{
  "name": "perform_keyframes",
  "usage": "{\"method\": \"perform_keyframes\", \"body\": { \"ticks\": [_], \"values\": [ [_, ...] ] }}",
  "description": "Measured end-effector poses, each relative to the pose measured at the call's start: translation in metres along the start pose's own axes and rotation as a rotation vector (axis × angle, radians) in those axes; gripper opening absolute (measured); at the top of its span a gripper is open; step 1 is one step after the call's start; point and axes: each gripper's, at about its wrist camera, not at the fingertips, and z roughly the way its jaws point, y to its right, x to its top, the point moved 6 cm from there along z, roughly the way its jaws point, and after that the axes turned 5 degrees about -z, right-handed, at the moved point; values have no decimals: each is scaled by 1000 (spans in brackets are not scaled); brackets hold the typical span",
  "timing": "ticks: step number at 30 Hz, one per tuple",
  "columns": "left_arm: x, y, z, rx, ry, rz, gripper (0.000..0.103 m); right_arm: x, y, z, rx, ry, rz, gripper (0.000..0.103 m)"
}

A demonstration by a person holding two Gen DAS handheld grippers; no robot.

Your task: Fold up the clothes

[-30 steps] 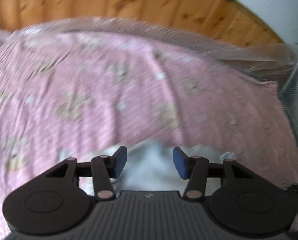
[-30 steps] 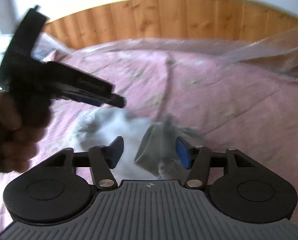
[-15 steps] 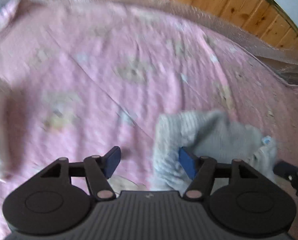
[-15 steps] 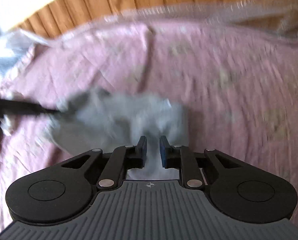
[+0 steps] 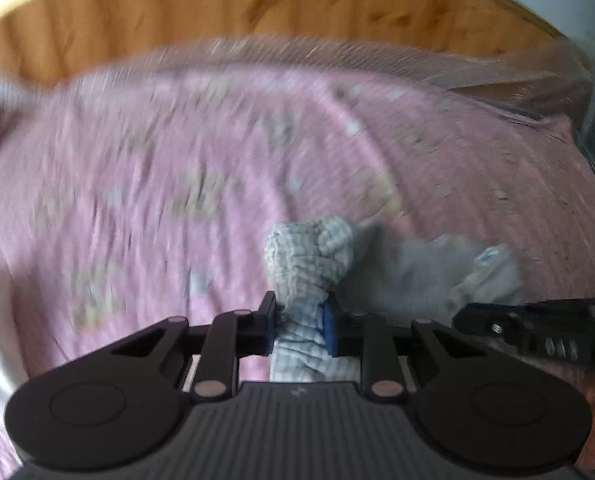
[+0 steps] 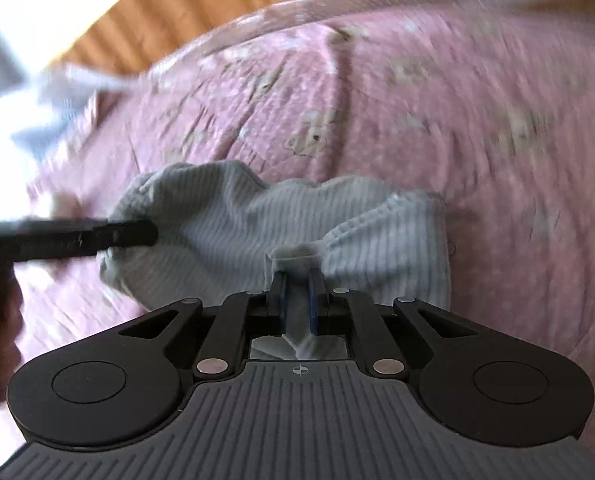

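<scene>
- Fingers of left gripper (image 5: 299,320) are closing on bunched grey garment (image 6: 233,224).
- Right gripper (image 6: 296,298) is closing, pinching its edge; that thin pinch risks slipping over the bed (image 6: 477,120).

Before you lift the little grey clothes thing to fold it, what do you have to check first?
1. Left gripper has cloth: ok, its fingers are closing on a bunched edge of the grey garment.
2. Right gripper has cloth: ok, its fingers are closing on another pinched edge.
3. Grips sit at separate ends: ok, the garment stretches between them.
4. Pink bedsheet not pinched too: cannot tell.
5. Garment smooth: not ok, crumpled.
6. Which part each gripper holds: cannot tell, blurred.
</scene>
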Motion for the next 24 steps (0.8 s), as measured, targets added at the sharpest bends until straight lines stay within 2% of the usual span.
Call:
{"method": "perform_keyframes", "body": {
  "ticks": [2, 3, 4, 6, 8, 11, 14, 16, 18, 19, 21, 23, 24],
  "values": [
    [11, 31, -17, -12, 37, 68, 23, 4, 18, -14, 57, 49, 167, 8],
    [14, 51, -23, -33, 50, 93, 26, 5, 27, -23, 79, 81, 240, 13],
    [17, 71, -29, -54, 63, 118, 34, 6, 36, -32, 95, 111, 299, 18],
    [12, 98, -27, -119, 59, 162, 46, 3, 54, -46, 131, 155, 418, 19],
    [4, 123, -22, -189, 47, 204, 44, -3, 75, -54, 165, 177, 538, 20],
    [-11, 116, -16, -252, -10, 165, 42, -8, 90, -59, 153, 181, 599, 20],
    [-11, 87, -28, -302, 5, 76, 41, -3, 84, -74, 91, 226, 529, 23],
    [-11, 65, -31, -319, 10, -7, 42, 9, 64, -85, 57, 264, 395, 24],
    [-16, 52, -22, -305, -12, -59, 41, 18, 33, -85, 71, 275, 235, 23],
    [-17, 46, -16, -295, -24, -82, 41, 20, 20, -80, 63, 256, 162, 23],
    [-20, 34, -6, -275, -48, -129, 41, 14, 4, -55, -15, 160, 27, 19],
    [-26, 29, 8, -268, -83, -155, 41, 6, -5, -31, -113, 59, -96, 9],
    [-28, 30, 16, -267, -102, -161, 41, -1, 0, -23, -162, 32, -122, 0]
  ]
}}
